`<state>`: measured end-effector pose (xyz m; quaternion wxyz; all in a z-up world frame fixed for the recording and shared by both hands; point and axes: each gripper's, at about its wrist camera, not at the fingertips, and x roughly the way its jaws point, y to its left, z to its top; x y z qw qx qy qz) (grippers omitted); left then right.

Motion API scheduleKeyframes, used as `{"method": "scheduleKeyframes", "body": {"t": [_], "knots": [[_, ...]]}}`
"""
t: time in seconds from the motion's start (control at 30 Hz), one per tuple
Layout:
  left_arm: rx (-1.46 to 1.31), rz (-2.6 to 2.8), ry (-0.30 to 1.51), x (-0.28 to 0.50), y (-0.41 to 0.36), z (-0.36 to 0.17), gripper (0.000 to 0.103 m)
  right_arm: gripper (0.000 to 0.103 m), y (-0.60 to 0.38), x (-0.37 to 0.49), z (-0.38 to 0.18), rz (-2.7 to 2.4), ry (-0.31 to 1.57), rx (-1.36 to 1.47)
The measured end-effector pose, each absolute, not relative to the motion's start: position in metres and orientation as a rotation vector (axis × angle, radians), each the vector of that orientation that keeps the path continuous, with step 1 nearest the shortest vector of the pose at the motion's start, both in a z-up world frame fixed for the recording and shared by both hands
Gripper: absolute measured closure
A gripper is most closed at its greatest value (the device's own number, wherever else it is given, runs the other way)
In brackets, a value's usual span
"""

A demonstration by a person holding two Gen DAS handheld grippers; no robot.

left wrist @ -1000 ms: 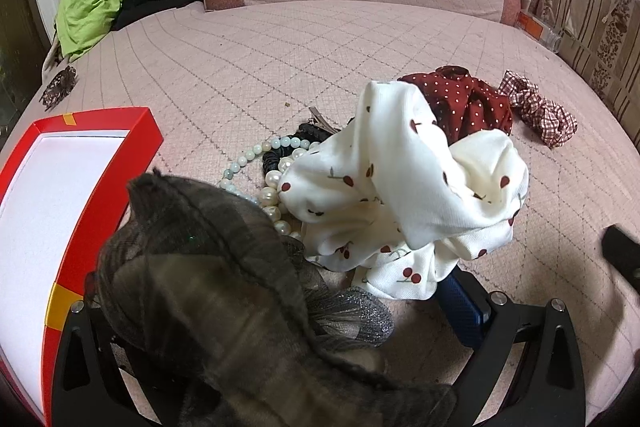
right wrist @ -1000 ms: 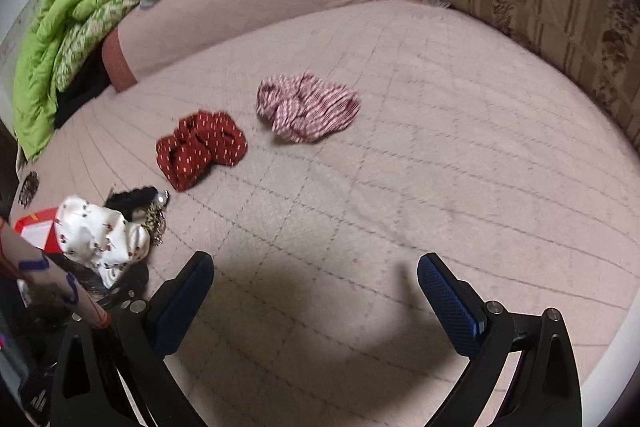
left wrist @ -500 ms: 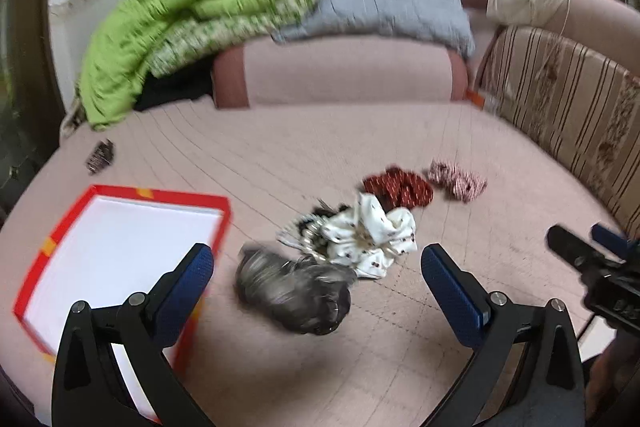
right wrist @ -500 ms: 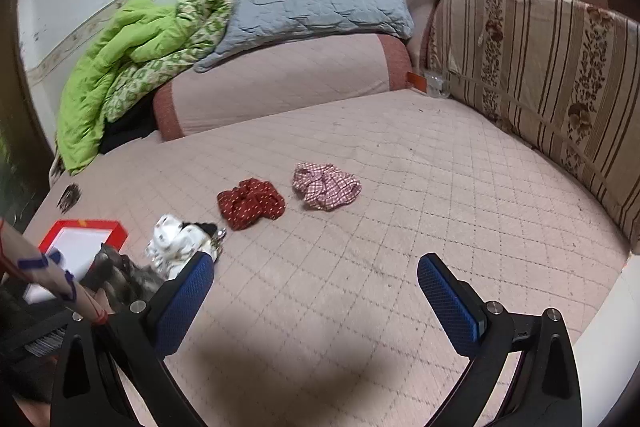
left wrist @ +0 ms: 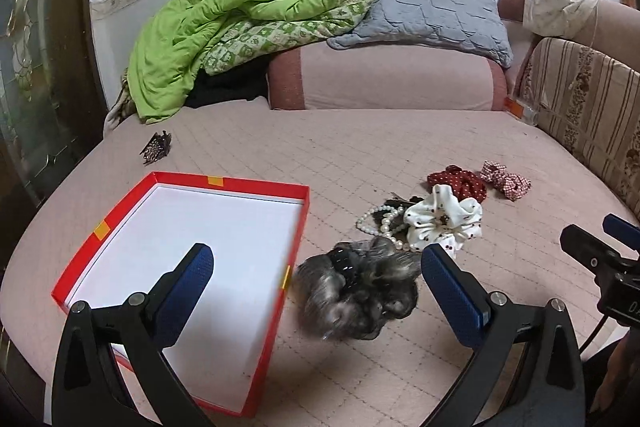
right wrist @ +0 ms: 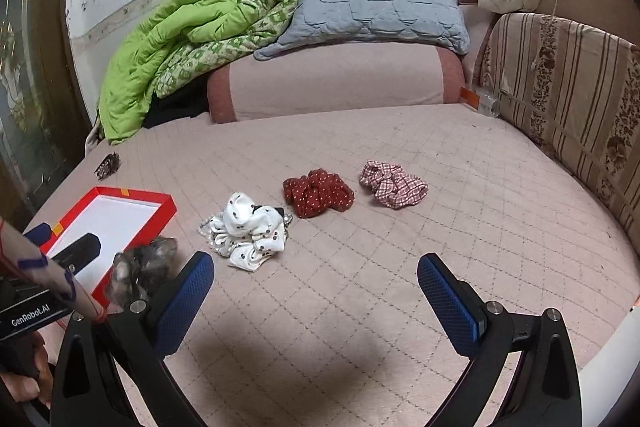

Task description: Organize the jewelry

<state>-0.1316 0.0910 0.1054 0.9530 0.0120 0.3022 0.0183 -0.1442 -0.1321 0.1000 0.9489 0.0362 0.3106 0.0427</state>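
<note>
A red box (left wrist: pixel 256 185) (right wrist: pixel 164 201) with a white inside lies on the pink bed at the left. Just right of it a dark grey scrunchie (left wrist: pixel 360 291) (right wrist: pixel 142 269) looks blurred. Beyond it lie a pearl necklace (left wrist: pixel 378 221), a white cherry-print scrunchie (left wrist: pixel 442 221) (right wrist: pixel 250 227), a red dotted scrunchie (left wrist: pixel 460 181) (right wrist: pixel 318 193) and a checked scrunchie (left wrist: pixel 506 179) (right wrist: pixel 392 183). My left gripper (left wrist: pixel 318 281) stands open above the box edge and the grey scrunchie, holding nothing. My right gripper (right wrist: pixel 316 293) is open over bare bedding.
A dark hair claw (left wrist: pixel 156 147) (right wrist: pixel 107 165) lies at the far left of the bed. A green quilt (left wrist: pixel 224 27), a grey pillow (left wrist: pixel 424 7) and a pink bolster (left wrist: pixel 384 83) line the back. A striped sofa side (right wrist: pixel 560 99) bounds the right.
My left gripper opened and pulled up and back; the dark grey scrunchie left its fingers and now sits beside the red box. The right gripper also rose and drew back.
</note>
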Motion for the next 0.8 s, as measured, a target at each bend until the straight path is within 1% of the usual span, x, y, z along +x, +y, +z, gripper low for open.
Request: {"method": "scheduleKeyframes", "body": {"t": [0.8], "knots": [[0.019, 0.061, 0.664, -0.126, 0.093, 0.091, 0.000, 0.000, -0.115, -0.141, 0.096, 0.142, 0.642, 0.053]]}}
